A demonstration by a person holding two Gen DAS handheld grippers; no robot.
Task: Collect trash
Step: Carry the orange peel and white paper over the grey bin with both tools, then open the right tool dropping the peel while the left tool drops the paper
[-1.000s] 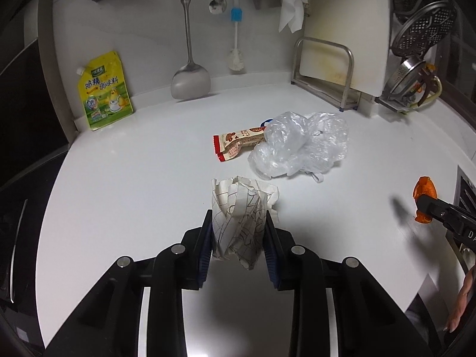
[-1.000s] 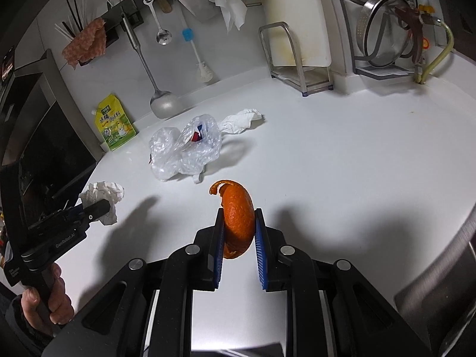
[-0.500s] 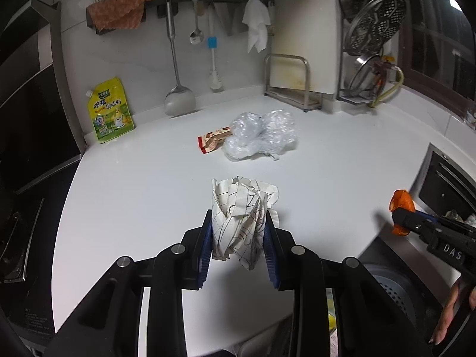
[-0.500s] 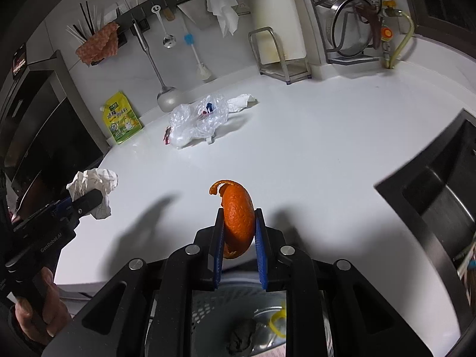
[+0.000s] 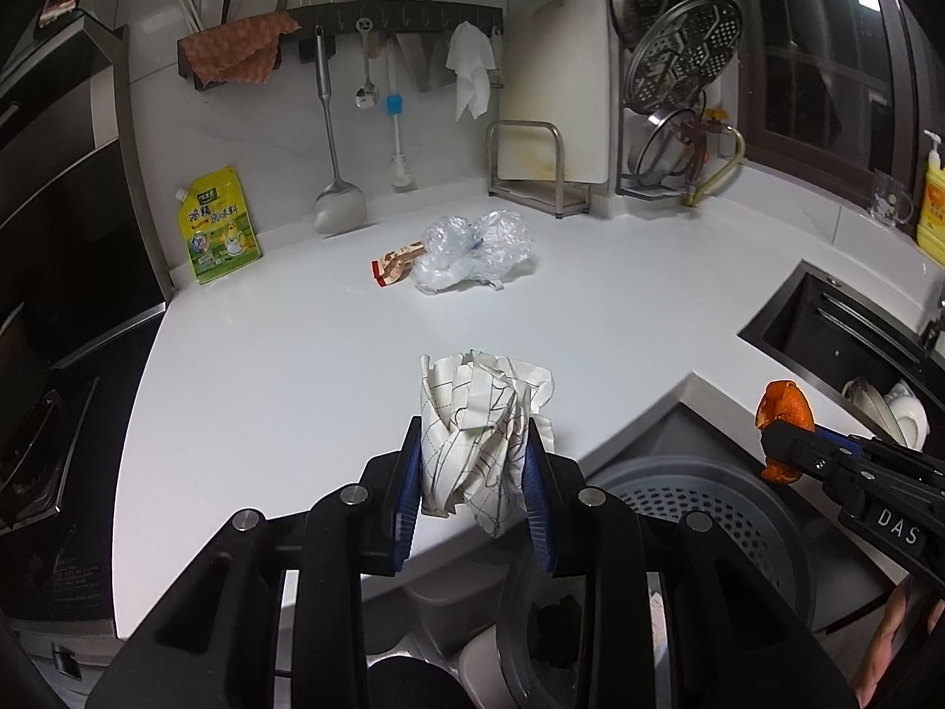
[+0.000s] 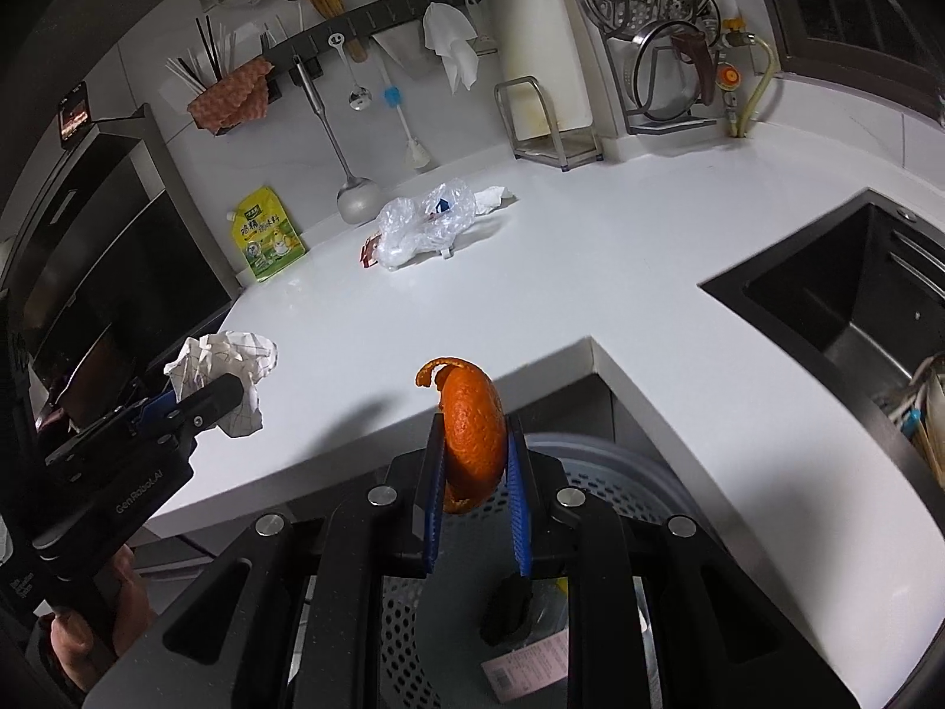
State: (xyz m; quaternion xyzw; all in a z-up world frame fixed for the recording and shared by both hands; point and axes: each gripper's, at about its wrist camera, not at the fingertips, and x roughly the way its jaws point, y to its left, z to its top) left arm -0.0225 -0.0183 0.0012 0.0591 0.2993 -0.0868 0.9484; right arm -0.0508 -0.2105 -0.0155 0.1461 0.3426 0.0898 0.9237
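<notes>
My left gripper (image 5: 472, 449) is shut on a crumpled white paper with thin lines (image 5: 481, 413), held above the counter's front edge. In the right wrist view the same crumpled paper (image 6: 227, 363) shows at the left. My right gripper (image 6: 475, 443) is shut on an orange peel (image 6: 472, 425), also visible as the orange peel (image 5: 782, 410) in the left wrist view. A grey perforated trash bin (image 6: 596, 467) stands on the floor below both grippers, with dark scraps inside. On the counter lie a clear plastic bag (image 5: 472, 251), a red snack wrapper (image 5: 393, 263) and a white tissue (image 6: 493, 198).
A yellow seasoning pouch (image 5: 218, 224) leans on the back wall. Utensils, a cloth and a cutting board (image 5: 552, 77) hang or stand behind. A dark sink (image 6: 856, 295) with dishes lies to the right, a stove (image 5: 35, 449) to the left. A hand (image 6: 88, 620) holds the left gripper.
Both grippers drew back from the counter with their loads still gripped. The counter's front edge and the trash bin below it came into view under them.
</notes>
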